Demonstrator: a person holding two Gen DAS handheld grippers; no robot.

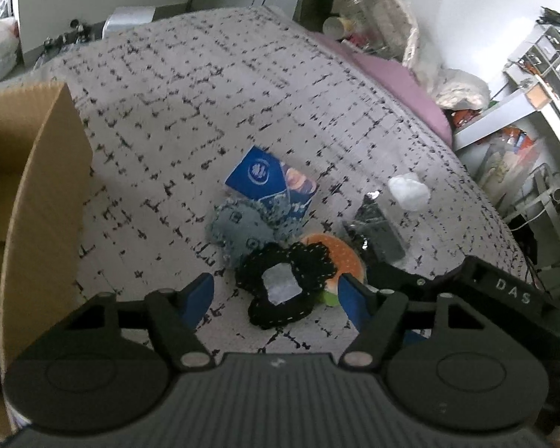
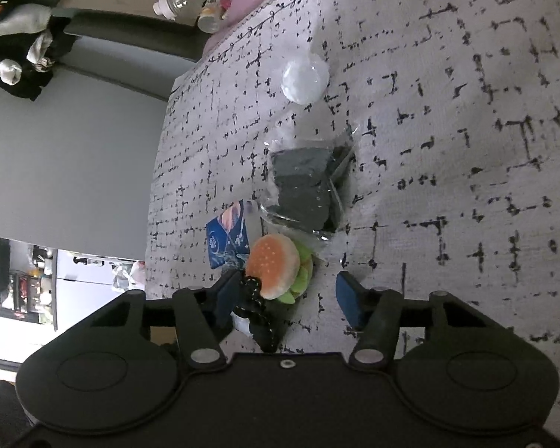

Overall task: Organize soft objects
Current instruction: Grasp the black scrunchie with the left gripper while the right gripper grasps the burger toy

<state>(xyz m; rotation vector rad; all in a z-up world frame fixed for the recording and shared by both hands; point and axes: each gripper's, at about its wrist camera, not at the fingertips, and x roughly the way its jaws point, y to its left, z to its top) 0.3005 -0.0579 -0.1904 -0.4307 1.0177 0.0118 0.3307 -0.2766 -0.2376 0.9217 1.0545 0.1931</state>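
Observation:
A pile of soft things lies on the patterned bed cover (image 1: 190, 104). A black scrunchie (image 1: 285, 285) lies on top, between the open fingers of my left gripper (image 1: 274, 296). Beside it are a plush burger (image 1: 341, 257), a grey knitted piece (image 1: 239, 227), a blue tissue pack (image 1: 270, 181), a bagged black cloth (image 1: 379, 229) and a white soft ball (image 1: 408, 188). In the right wrist view, my right gripper (image 2: 285, 298) is open, with the plush burger (image 2: 276, 265) and the scrunchie (image 2: 255, 310) between its fingers. The bagged cloth (image 2: 304, 186), ball (image 2: 304, 78) and tissue pack (image 2: 226, 239) lie beyond.
An open cardboard box (image 1: 37, 186) stands at the left of the bed. A pink pillow (image 1: 403, 82) and bottles (image 1: 358, 3) are at the far edge. Cluttered shelves (image 1: 522, 130) stand to the right. The right gripper's body (image 1: 478, 295) sits close beside the left one.

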